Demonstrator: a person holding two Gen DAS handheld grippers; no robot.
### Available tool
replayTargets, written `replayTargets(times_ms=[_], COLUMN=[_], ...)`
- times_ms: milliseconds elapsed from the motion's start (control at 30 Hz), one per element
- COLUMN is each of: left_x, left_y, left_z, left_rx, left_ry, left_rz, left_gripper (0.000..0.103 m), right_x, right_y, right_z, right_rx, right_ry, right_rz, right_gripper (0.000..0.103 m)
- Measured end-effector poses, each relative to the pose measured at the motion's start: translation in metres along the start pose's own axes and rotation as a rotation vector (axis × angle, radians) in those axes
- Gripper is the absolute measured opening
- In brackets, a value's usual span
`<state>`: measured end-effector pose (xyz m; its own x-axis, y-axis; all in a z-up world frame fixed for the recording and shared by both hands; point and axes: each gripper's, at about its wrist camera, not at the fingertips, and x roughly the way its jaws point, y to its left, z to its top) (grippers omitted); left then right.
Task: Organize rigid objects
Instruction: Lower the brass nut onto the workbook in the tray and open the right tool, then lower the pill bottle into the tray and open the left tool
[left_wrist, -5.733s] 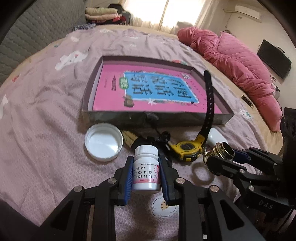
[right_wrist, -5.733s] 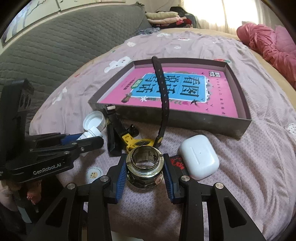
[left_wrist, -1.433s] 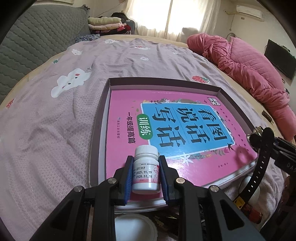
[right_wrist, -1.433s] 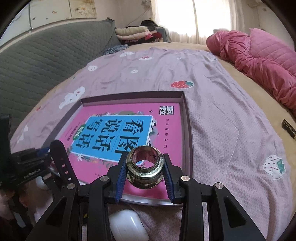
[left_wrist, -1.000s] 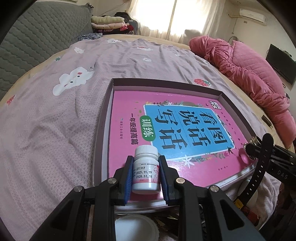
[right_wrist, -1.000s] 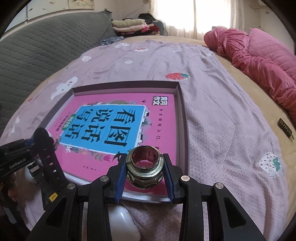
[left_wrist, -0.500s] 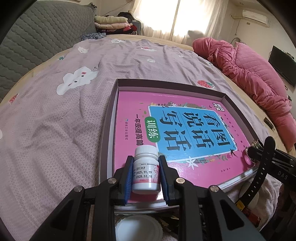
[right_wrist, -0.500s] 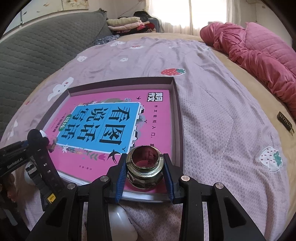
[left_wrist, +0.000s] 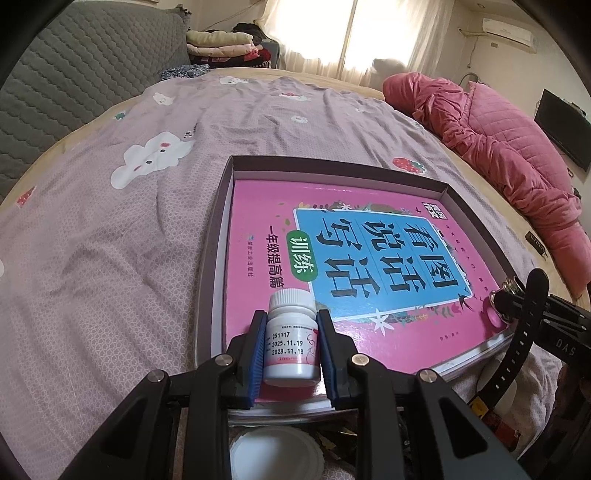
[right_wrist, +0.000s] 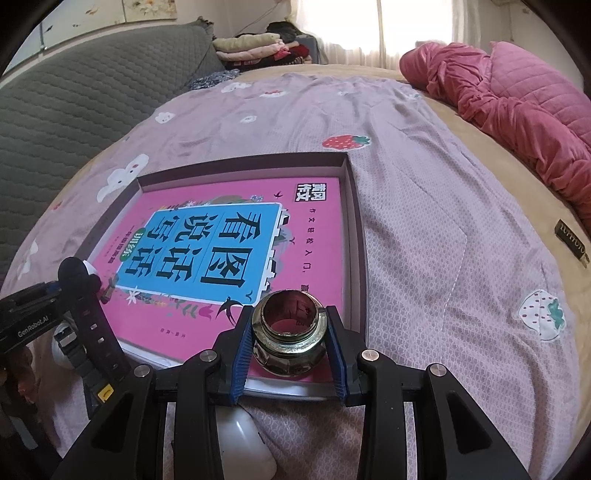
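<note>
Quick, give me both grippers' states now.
Left gripper: shut on the pill bottle.
Right gripper: shut on the glass jar.

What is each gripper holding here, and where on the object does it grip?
Left gripper: white pill bottle, clamped across its labelled body. Right gripper: open glass jar, clamped across its sides below the threaded neck.

Bed (left_wrist: 110, 258) with shallow box (left_wrist: 218, 236), perhaps cardboard.
</note>
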<state>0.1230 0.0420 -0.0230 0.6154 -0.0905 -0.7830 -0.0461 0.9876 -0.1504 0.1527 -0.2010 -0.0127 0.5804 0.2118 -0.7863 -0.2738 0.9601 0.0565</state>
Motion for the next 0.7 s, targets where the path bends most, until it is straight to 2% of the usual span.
replayTargets(times_ms=[167,400,700], left_x=[0.000,0.002,0.003], left_y=[-0.003,-0.005,-0.008], left_z=[-0.001,-0.001,-0.002], left_rx=[0.009,0.025,0.045], left_ry=[0.006,0.014,0.020], left_rz=[-0.002,-0.006,0.006], left_gripper=[0.027,0.027,0.027], right_x=[-0.001,-0.009,-0.032], right_y=[0.003,0.003,-0.006], right_z=[0.000,0.001,0.005], right_rx=[-0.016,-0.018,0.019], right_ry=[-0.002,-0.034,-0.132], right_rz=[-0.012,-0.020,-0.002], right_gripper=[0.038,0.046,0.054])
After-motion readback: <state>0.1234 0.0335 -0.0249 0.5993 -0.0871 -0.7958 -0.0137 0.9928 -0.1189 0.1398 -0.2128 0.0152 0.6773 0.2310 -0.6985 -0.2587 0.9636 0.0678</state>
